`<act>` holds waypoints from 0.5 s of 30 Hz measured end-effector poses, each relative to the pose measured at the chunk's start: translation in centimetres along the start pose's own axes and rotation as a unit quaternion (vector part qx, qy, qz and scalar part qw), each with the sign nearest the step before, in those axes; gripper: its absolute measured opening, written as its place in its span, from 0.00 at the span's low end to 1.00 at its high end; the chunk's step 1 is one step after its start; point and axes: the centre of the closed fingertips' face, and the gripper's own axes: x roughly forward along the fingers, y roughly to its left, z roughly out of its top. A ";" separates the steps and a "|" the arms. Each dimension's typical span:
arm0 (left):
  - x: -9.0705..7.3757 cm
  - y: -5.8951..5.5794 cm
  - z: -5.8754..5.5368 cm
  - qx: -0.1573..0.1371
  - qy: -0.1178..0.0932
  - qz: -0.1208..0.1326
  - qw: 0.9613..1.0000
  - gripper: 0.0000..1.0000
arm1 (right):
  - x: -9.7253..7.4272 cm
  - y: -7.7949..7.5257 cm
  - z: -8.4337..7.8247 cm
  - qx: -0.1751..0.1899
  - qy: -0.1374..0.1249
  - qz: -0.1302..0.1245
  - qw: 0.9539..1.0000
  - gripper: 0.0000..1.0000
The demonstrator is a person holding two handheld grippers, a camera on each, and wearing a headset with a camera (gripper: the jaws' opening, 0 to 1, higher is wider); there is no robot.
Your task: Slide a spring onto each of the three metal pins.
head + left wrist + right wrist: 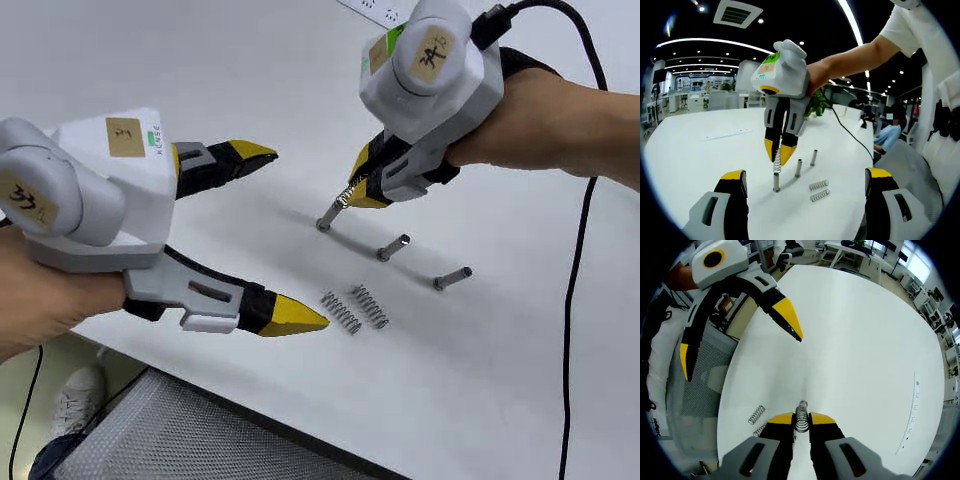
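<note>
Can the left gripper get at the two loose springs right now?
Probably yes. The left gripper is open, and the loose springs lie on the table just off its lower jaw, with nothing between. The right gripper is at the end pin, clear of them.

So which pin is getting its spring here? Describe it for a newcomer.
On the white table, three short metal pins stand in a row beside two loose springs. It is the end pin under the right claw, which holds a spring at its top; the other two pins have nothing above them.
</note>
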 end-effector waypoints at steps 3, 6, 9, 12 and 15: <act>0.0 0.0 -0.1 -0.002 -0.001 -0.001 1.000 1.00 | 0.1 -0.1 0.0 -0.003 0.002 0.000 1.000 0.12; 0.1 0.0 0.0 -0.003 -0.002 -0.002 1.000 1.00 | 0.1 -0.2 -0.1 -0.005 0.004 -0.002 1.000 0.12; 0.2 0.0 0.0 -0.004 -0.004 -0.002 1.000 1.00 | 0.2 -0.3 -0.2 -0.004 0.005 0.000 1.000 0.12; 0.2 0.0 0.0 -0.006 -0.004 -0.002 1.000 1.00 | 0.4 -0.3 -0.3 -0.004 0.006 0.001 1.000 0.12; 0.3 -0.1 0.1 -0.007 -0.005 -0.003 1.000 1.00 | 0.4 -0.3 -0.2 -0.004 0.005 0.001 1.000 0.12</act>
